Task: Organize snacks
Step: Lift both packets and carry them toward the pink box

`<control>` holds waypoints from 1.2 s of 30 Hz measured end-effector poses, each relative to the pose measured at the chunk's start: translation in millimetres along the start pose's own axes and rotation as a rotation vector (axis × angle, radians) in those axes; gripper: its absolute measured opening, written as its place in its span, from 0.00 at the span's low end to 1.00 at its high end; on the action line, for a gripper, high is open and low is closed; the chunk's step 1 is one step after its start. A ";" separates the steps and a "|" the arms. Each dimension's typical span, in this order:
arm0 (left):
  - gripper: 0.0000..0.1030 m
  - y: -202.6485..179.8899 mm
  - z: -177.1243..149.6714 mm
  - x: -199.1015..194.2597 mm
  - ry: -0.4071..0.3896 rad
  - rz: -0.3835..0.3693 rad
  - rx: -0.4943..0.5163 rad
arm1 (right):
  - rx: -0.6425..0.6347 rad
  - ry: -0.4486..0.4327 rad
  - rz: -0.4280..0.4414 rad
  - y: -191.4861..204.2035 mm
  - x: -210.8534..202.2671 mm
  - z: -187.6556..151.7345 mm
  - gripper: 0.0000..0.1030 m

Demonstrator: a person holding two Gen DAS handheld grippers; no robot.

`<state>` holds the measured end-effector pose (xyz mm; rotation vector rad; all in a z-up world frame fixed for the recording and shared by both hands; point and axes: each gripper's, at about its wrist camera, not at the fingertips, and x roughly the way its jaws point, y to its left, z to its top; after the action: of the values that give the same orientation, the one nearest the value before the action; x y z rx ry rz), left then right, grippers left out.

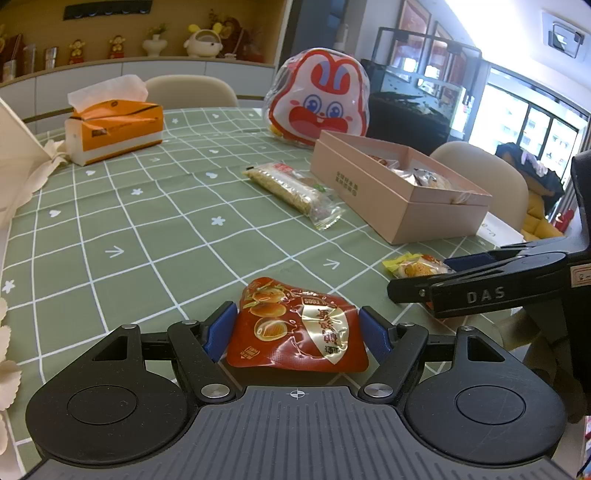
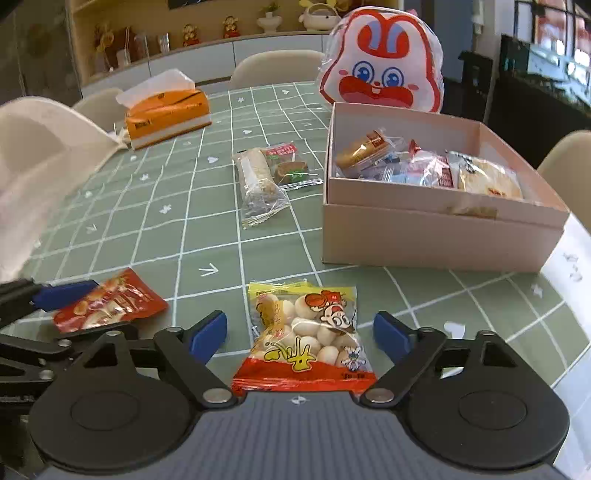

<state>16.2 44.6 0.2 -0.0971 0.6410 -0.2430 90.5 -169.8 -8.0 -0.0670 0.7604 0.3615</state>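
Both views are bright and evenly lit, with daylight pouring from the blown-out tall glass windows (image 1: 532, 122) at the right. Shadows on the green grid-patterned tablecloth (image 1: 155, 221) are soft and faint. Glare streaks the glossy red foil snack packet (image 1: 295, 328) (its gold band especially). Fisheye distortion bends the edges strongly; the far wooden display shelf (image 2: 229, 22) looks slightly soft.

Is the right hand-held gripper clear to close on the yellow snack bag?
Probably yes: the right hand-held gripper is open, the yellow snack bag lies flat between its fingers, and nothing sits on it or blocks either side.
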 end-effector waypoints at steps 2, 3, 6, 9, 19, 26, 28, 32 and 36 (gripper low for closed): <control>0.76 0.0 0.0 0.0 0.000 0.000 0.000 | -0.017 0.001 0.009 0.1 -2.7 0.0 0.63; 0.76 -0.1 0.0 0.0 0.000 0.001 0.001 | -0.023 0.003 0.024 -0.4 -5.1 -0.2 0.60; 0.76 -0.4 0.0 0.3 0.001 0.004 0.004 | -0.035 -0.005 0.070 -3.2 -16.0 -4.0 0.58; 0.76 -2.1 -0.1 0.7 0.003 0.011 0.014 | -0.049 -0.030 0.076 -6.9 -30.0 -10.7 0.57; 0.74 -35.1 -3.1 -6.0 0.028 0.027 0.091 | -0.036 -0.113 0.086 -57.7 -90.7 -29.6 0.50; 0.74 -99.2 56.8 -55.5 -0.162 -0.072 0.146 | -0.039 -0.277 0.064 -107.6 -156.6 5.1 0.50; 0.74 -112.3 95.5 -64.3 -0.277 -0.079 0.137 | -0.043 -0.353 0.059 -120.6 -176.7 33.0 0.50; 0.75 -130.1 163.3 -33.7 -0.329 -0.081 0.085 | -0.018 -0.460 0.032 -145.3 -194.4 92.9 0.50; 0.75 -131.6 198.9 45.9 -0.164 -0.169 -0.059 | 0.040 -0.458 0.003 -167.1 -175.4 123.7 0.50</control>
<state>146.0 -91.4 153.9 -0.2261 0.4774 -0.3756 113.0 -354.8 190.1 0.0537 0.3143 0.3474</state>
